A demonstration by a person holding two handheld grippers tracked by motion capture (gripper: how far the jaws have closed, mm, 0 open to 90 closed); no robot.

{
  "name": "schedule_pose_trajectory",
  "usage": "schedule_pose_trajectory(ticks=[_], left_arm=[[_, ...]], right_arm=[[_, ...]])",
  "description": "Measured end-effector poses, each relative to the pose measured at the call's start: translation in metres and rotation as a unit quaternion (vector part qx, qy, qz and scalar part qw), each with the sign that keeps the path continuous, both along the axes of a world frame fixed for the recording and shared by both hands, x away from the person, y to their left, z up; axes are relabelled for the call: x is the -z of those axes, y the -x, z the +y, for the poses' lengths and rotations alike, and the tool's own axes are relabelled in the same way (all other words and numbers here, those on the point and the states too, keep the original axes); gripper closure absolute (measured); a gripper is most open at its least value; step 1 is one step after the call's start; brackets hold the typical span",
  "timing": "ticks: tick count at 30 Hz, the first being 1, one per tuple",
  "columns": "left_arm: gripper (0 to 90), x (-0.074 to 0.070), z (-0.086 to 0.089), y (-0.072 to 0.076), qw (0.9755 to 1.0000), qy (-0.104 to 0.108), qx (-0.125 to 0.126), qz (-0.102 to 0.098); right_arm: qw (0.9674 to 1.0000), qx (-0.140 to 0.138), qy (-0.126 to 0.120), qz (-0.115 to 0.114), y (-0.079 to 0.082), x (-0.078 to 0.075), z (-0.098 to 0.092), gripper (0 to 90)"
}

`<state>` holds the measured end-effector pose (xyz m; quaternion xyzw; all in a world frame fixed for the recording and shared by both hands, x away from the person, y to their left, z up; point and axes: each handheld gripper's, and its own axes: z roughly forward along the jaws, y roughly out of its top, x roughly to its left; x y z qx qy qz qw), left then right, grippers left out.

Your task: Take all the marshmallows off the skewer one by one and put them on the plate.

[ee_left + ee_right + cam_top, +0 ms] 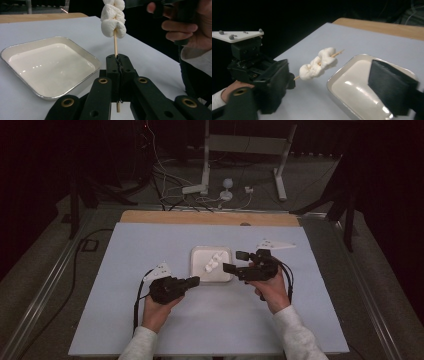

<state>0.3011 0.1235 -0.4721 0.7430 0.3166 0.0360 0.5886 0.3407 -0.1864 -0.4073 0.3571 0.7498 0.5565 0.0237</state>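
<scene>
Hiding skewer (115, 45) base, clamped jaws, marshmallows (113, 20) cropped

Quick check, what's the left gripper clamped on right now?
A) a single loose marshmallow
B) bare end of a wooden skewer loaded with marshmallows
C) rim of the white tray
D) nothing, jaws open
B: in the left gripper view the left gripper has its jaws shut on the bare wooden skewer, with the marshmallows threaded higher up, and the white tray lying apart beside it.

White marshmallows (113, 18) on a tan skewer (115, 46), white tray (15, 51), pale blue table (150, 245)
</scene>
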Motion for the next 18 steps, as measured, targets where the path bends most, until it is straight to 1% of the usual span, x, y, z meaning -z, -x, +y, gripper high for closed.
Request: schedule_pose_trajectory(ticks=[1,2,4,6,8,10,12,14,16,18], left_arm=[[90.0,0.000,0.000,0.000,1.0000,0.000,0.000,0.000],[90.0,0.000,0.000,0.000,1.0000,0.002,0.001,-0.002],[90.0,0.000,0.000,0.000,1.0000,0.005,0.002,-0.004],[90.0,0.000,0.000,0.001,0.9999,0.007,0.006,-0.008],[90.0,0.000,0.000,0.001,0.9999,0.006,0.007,-0.010],[90.0,0.000,0.000,0.002,0.9999,0.007,0.008,-0.012],[90.0,0.000,-0.001,0.002,0.9998,0.005,0.011,-0.015],[90.0,0.001,-0.001,0.002,0.9998,0.003,0.013,-0.017],[90.0,0.001,-0.001,0.002,0.9997,0.001,0.014,-0.019],[90.0,0.001,-0.001,0.002,0.9997,-0.002,0.016,-0.021]], right_arm=[[1.0000,-0.007,0.001,0.001,-0.002,0.000,0.002,26.5],[0.9998,-0.022,-0.001,0.003,-0.005,0.001,0.005,32.0],[0.9997,-0.025,0.002,0.008,-0.008,0.002,0.009,38.2],[0.9995,-0.027,-0.002,0.014,-0.012,0.003,0.013,42.5],[0.9989,-0.033,-0.013,0.030,-0.017,0.005,0.017,46.6],[0.9982,-0.035,-0.015,0.046,-0.020,0.008,0.019,51.7],[0.9970,-0.043,-0.021,0.061,-0.024,0.012,0.021,58.3],[0.9949,-0.052,-0.039,0.077,-0.025,0.014,0.020,64.9],[0.9941,-0.053,-0.047,0.082,-0.026,0.014,0.020,68.5],[0.9926,-0.059,-0.054,0.091,-0.027,0.014,0.019,71.6]])
